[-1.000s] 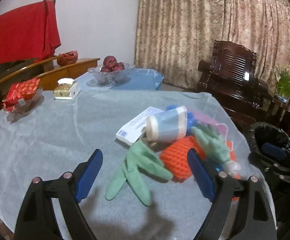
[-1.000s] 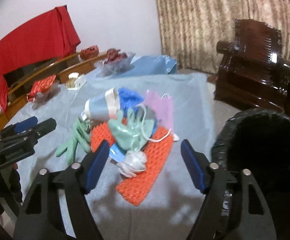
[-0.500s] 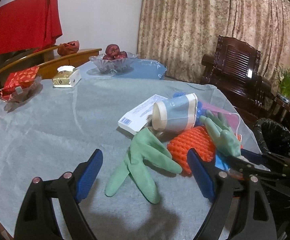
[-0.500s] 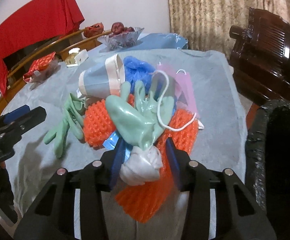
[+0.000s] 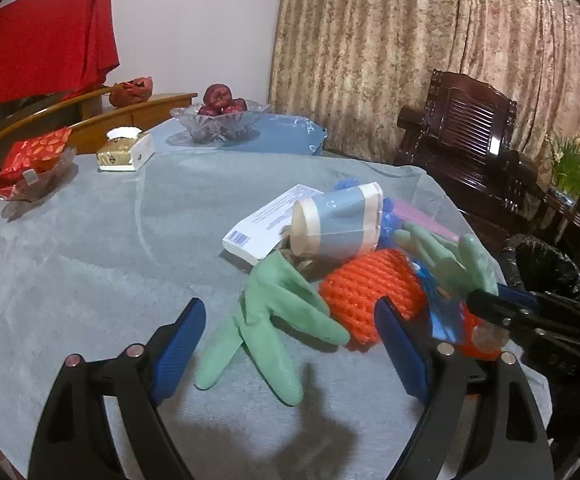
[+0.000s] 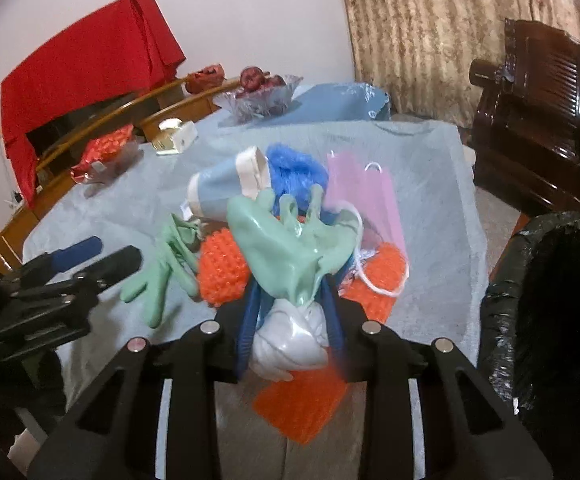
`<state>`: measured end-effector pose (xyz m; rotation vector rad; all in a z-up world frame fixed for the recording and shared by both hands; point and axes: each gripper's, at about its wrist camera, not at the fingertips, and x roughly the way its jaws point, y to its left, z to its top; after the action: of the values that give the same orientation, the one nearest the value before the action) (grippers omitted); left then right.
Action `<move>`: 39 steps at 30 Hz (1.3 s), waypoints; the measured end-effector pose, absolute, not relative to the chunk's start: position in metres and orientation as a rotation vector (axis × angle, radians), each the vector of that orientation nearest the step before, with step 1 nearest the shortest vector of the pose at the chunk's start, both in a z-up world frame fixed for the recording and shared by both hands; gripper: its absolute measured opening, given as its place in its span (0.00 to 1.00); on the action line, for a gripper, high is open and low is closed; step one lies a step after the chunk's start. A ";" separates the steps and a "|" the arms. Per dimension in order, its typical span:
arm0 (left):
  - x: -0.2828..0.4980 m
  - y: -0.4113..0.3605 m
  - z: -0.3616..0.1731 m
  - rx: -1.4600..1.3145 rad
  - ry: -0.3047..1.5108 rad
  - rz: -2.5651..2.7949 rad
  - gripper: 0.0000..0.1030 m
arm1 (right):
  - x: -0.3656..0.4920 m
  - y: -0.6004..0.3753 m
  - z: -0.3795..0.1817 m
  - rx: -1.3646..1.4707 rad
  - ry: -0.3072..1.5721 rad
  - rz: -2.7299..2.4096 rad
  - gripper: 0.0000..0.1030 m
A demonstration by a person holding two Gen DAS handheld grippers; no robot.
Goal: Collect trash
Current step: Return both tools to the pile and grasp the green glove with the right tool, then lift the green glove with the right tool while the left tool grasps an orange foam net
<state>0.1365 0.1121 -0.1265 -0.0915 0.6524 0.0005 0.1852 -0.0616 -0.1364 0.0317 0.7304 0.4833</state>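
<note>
A pile of trash lies on the grey tablecloth (image 5: 90, 248): a paper cup (image 5: 338, 220), an orange foam net (image 5: 370, 292), a white box (image 5: 266, 224), a pink mask (image 6: 362, 188) and a blue bag (image 6: 294, 168). On top lies a green glove (image 6: 286, 248) with a white cuff (image 6: 290, 344). My right gripper (image 6: 290, 296) is closing its jaws on this glove's wrist, and the pads press it. A second green glove (image 5: 266, 320) lies flat between the open fingers of my left gripper (image 5: 290, 344), untouched.
A bin lined with a black bag (image 6: 550, 300) stands off the table's right edge. At the far side are a glass fruit bowl (image 5: 218, 120), a tissue box (image 5: 126, 152) and a dish with a red packet (image 5: 34, 168). A dark wooden chair (image 5: 466, 136) stands behind.
My right gripper has pushed forward over the pile and its jaws have narrowed from wide open onto the top green glove. The left gripper stays wide open, almost still.
</note>
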 end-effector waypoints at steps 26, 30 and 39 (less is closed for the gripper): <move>0.119 0.063 -0.100 -0.075 0.604 -0.104 0.81 | 0.131 -0.129 -0.075 0.126 0.593 0.472 0.28; 0.117 0.050 -0.104 -0.076 0.617 -0.130 0.80 | 0.131 -0.142 -0.083 0.130 0.609 0.424 0.28; 0.121 0.000 -0.127 -0.091 0.684 -0.246 0.73 | 0.122 -0.167 -0.092 0.112 0.609 0.352 0.28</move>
<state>0.1207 0.0002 -0.1270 -0.0907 0.6839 -0.2460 0.1218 -0.1671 -0.0924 0.1119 0.6092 0.3518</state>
